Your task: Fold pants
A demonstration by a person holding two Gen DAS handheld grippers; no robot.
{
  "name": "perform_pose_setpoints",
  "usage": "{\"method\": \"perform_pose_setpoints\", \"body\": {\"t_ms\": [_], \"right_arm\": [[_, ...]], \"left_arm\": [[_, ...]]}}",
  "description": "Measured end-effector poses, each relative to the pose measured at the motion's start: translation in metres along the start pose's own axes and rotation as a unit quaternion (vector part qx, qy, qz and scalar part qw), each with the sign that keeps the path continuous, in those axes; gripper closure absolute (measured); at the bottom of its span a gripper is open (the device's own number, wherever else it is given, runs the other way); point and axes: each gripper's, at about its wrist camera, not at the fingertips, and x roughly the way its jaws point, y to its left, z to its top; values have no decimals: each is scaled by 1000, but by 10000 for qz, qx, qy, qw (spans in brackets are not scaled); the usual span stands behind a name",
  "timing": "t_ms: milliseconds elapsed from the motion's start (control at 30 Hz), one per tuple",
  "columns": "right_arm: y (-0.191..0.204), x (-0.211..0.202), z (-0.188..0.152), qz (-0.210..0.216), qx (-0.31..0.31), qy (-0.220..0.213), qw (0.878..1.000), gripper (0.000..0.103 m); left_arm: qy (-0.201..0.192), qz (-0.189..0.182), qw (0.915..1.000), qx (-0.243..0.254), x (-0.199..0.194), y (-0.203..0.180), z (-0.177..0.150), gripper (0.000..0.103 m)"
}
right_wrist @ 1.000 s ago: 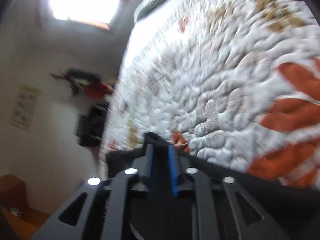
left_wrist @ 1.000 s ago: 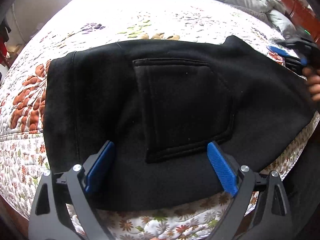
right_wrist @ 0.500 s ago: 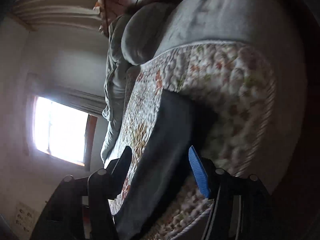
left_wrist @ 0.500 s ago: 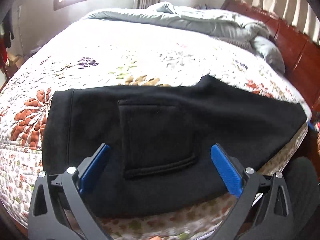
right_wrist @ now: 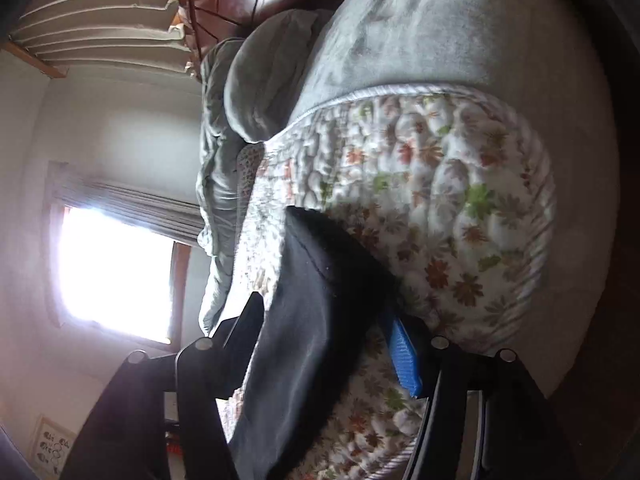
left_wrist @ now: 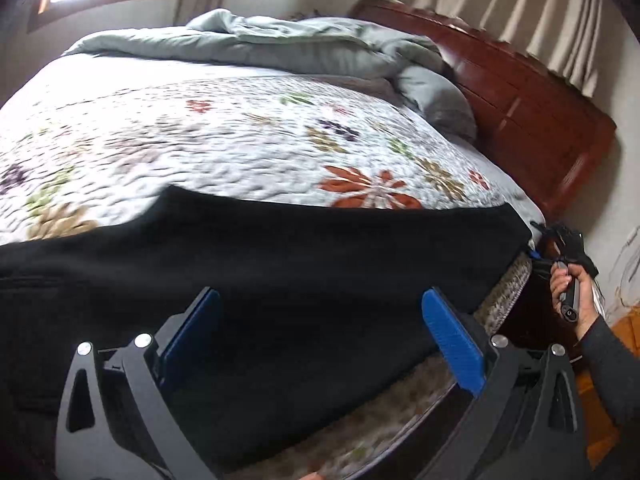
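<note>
Bedroom with a bright window [right_wrist: 112,268], pleated curtains [left_wrist: 500,4] and a dark red wooden headboard [left_wrist: 520,92]. The bed carries a white floral quilt [left_wrist: 224,136]; a grey-green duvet [left_wrist: 280,44] is bunched along its far edge, next to the headboard.

Black pants [left_wrist: 280,272] lie flat along the near edge of the bed, stretching from the left of the left wrist view to the near right corner of the quilt, where one end reaches the bed's edge.

Left claw [left_wrist: 320,344]: blue-padded fingers [left_wrist: 452,344] spread wide apart above the pants, gripping nothing.

Right claw [right_wrist: 328,344]: turned on its side at the near right corner of the bed, fingers partly apart. The end of the pants [right_wrist: 304,320] and the quilt's edge lie between them; the pads do not visibly press on the cloth.

In the left wrist view, the person's right hand [left_wrist: 572,292], in a grey sleeve [left_wrist: 612,364], holds the right claw's handle beside that corner.
</note>
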Motion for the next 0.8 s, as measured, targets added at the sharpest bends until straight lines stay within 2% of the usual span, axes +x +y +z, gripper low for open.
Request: {"method": "perform_pose_setpoints", "body": {"t_ms": [67, 167, 300, 367, 400, 433, 467, 667, 800], "right_arm": [[6, -3, -1, 140, -93, -3, 9999, 43], [2, 5, -3, 12, -148, 87, 9999, 43], [0, 9, -6, -83, -235, 87, 9997, 52], [7, 12, -6, -213, -404, 130, 9989, 73], [11, 13, -7, -280, -511, 159, 9982, 78], [17, 13, -8, -356, -638, 143, 9972, 88], [22, 12, -8, -364, -709, 137, 9967, 91], [71, 3, -16, -530, -1281, 39, 9903, 92], [115, -6, -29, -596, -1798, -77, 9819, 93]], "left_arm": [[81, -103, 9998, 170, 23, -20, 0, 3], [255, -162, 9992, 270, 50, -40, -4, 3], [461, 178, 9973, 546, 72, -54, -12, 3], [615, 306, 9958, 612, 80, -54, -18, 3], [651, 340, 9952, 646, 82, -54, -21, 3], [677, 372, 9948, 666, 81, -50, -23, 3], [695, 398, 9945, 670, 80, -49, -25, 3], [748, 505, 9938, 648, 84, -44, -28, 3], [788, 541, 9933, 649, 85, -45, -28, 3]]}}
